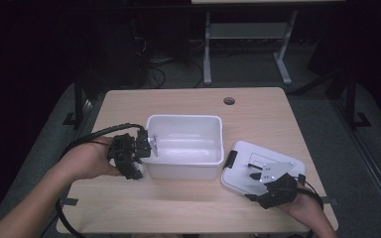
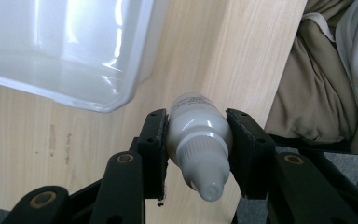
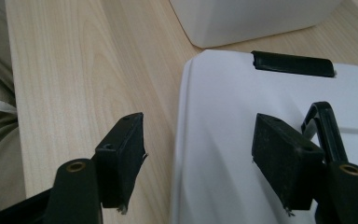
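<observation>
My left gripper (image 2: 197, 140) is shut on a small white dropper bottle (image 2: 198, 135), gripped across its body with the nozzle pointing back towards the camera. It hovers over the wooden table (image 1: 178, 203) beside the left end of a white plastic bin (image 1: 183, 168); a corner of that bin (image 2: 74, 70) lies just ahead. My right gripper (image 3: 200, 140) is open above the near edge of the bin's white lid (image 3: 223, 154), one jaw over bare wood and the other over the lid. The lid (image 1: 245, 171) lies flat to the right of the bin.
The lid carries a black latch (image 3: 291, 64) and a black handle (image 3: 324, 126). A round cable hole (image 1: 229, 100) sits near the table's far edge. Beige clothing (image 2: 307, 93) lies past the table's near edge. Another table's legs (image 1: 207, 49) stand behind.
</observation>
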A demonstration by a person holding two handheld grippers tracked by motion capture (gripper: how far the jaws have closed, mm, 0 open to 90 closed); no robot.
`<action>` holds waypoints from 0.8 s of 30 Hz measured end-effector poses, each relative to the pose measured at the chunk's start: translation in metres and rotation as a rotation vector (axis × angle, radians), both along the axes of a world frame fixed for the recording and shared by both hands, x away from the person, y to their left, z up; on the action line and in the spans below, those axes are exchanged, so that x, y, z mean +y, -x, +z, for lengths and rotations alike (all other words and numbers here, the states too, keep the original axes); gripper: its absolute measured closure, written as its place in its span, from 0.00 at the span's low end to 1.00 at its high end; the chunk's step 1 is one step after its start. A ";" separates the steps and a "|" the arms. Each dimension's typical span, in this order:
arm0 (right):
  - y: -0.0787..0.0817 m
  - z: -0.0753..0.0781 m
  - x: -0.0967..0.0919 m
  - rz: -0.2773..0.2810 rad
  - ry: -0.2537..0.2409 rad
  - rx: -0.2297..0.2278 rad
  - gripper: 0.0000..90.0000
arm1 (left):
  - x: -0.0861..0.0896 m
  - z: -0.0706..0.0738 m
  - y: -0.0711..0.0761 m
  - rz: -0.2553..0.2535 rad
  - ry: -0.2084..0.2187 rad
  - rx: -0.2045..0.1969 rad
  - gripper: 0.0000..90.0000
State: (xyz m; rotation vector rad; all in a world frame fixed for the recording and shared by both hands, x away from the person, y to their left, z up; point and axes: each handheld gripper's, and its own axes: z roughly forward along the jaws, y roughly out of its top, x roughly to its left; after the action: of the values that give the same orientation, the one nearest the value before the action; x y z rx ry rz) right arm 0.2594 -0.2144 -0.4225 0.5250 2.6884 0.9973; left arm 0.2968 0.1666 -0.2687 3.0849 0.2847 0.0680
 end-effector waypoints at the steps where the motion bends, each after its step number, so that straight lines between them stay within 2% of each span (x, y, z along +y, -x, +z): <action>1: 0.000 0.000 0.000 0.000 0.001 0.001 0.37 | 0.000 0.001 -0.001 0.004 0.000 -0.001 0.67; 11: -0.002 -0.001 -0.001 0.004 -0.001 -0.002 0.37 | 0.001 0.013 -0.016 0.028 0.001 -0.006 0.67; 19: -0.001 -0.001 -0.003 -0.005 -0.008 0.004 0.37 | -0.007 0.021 -0.038 0.047 -0.001 -0.025 0.67; 24: -0.001 -0.001 -0.005 -0.008 -0.014 0.004 0.37 | -0.014 0.019 -0.051 0.057 -0.010 -0.027 0.67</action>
State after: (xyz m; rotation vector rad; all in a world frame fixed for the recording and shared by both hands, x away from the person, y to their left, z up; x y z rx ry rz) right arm 0.2601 -0.2190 -0.4240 0.5413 2.6828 1.0143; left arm 0.3477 0.1524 -0.2496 3.0830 0.3726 0.1133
